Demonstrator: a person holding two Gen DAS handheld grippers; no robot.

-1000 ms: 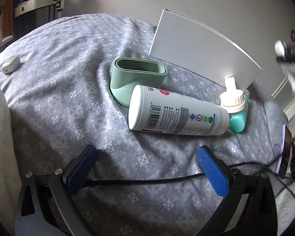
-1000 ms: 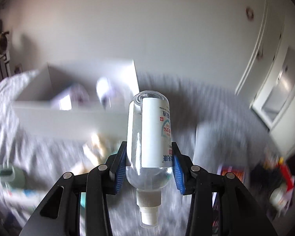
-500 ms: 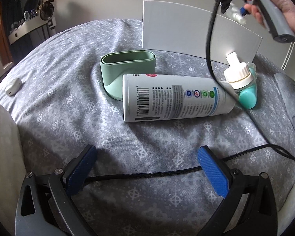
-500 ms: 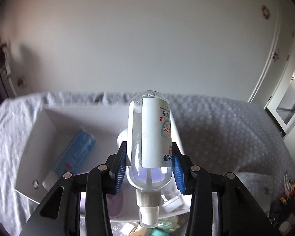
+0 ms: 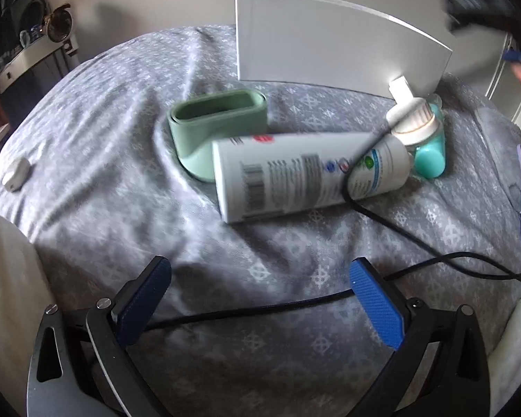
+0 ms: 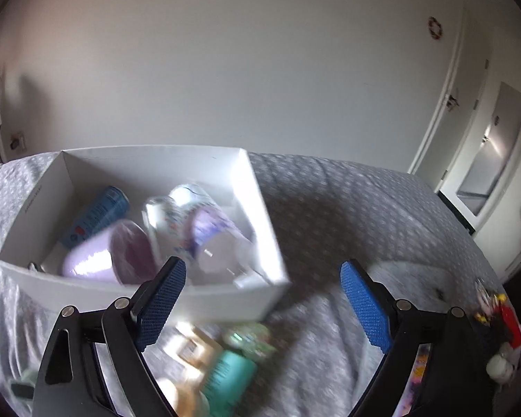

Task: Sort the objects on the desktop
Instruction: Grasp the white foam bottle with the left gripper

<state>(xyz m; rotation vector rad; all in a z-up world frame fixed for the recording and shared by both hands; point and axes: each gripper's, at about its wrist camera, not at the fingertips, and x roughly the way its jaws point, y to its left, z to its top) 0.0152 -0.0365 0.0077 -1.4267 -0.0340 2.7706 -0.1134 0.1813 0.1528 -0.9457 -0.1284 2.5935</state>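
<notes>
Opening up over the white box (image 6: 264, 229), my right gripper (image 6: 262, 299) has its jaws spreading and nothing between the pads now; the clear spray bottle (image 6: 222, 243) looks to be lying inside, next to a lilac cup (image 6: 100, 260) and a blue can (image 6: 97, 215). My left gripper (image 5: 260, 299) hangs wide and empty over the grey bedspread (image 5: 97, 128), a black cable (image 5: 253, 309) running under it. Next pick is probably the white spray can (image 5: 302, 177), on its side touching the green holder (image 5: 215, 121). I'd straddle its middle across the barrel and keep clear of that cable and the teal bottle (image 5: 427, 153).
</notes>
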